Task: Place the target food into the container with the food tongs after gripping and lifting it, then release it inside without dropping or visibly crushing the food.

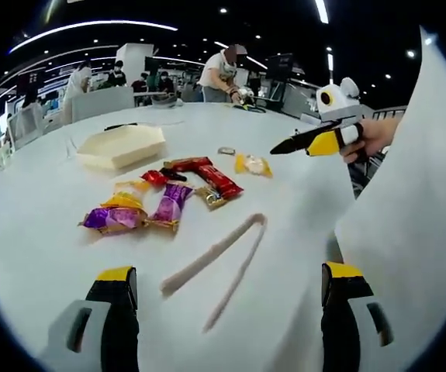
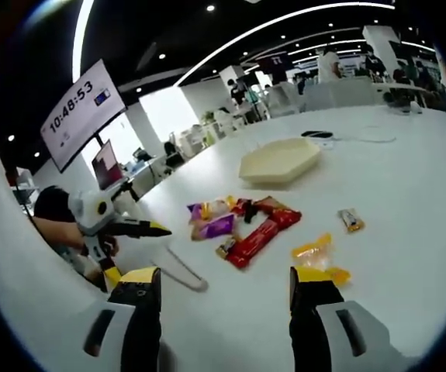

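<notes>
Beige food tongs [image 1: 221,263] lie flat on the white table [image 1: 44,232], closed end toward the wrapped candies [image 1: 164,194], tips toward the left gripper [image 1: 230,298], both grippers [image 2: 224,298] wide open, empty.

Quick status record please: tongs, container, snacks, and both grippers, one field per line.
tongs: food tongs lying flat on the white table, ungripped
container: cream hexagonal tray beyond the snacks, nothing visible inside
food: wrapped snacks on the table; purple candies, red bars, yellow packet
left gripper: open, holding nothing, above the tongs
right gripper: open, holding nothing
progress: nothing lifted yet
</notes>
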Demonstrator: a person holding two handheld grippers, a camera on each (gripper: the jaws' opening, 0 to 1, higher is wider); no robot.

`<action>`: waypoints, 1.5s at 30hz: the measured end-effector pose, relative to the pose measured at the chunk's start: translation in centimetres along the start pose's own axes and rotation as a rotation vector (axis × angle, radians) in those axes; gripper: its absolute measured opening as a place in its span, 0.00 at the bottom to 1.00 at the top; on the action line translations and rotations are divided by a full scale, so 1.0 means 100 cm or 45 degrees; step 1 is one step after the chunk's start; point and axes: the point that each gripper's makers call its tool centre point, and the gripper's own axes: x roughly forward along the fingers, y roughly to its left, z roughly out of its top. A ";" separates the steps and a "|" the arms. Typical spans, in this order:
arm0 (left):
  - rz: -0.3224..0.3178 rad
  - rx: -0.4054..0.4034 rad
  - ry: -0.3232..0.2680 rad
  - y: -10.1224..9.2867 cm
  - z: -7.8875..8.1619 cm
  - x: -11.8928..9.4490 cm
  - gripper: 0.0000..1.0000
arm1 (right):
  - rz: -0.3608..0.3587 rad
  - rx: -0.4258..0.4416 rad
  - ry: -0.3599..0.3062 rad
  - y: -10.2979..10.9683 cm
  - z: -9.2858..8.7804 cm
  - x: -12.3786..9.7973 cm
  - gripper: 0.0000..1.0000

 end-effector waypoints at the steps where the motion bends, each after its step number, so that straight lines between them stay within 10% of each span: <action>1: -0.004 0.004 0.003 0.000 -0.001 0.000 0.99 | 0.001 -0.002 0.001 0.000 0.000 0.000 0.67; 17: -0.045 0.112 0.072 -0.008 -0.014 0.010 0.96 | -0.013 -0.007 0.013 -0.003 0.002 0.004 0.64; 45: 0.186 0.175 0.006 0.016 -0.009 -0.004 0.45 | -0.017 -0.043 0.041 0.001 -0.004 0.005 0.61</action>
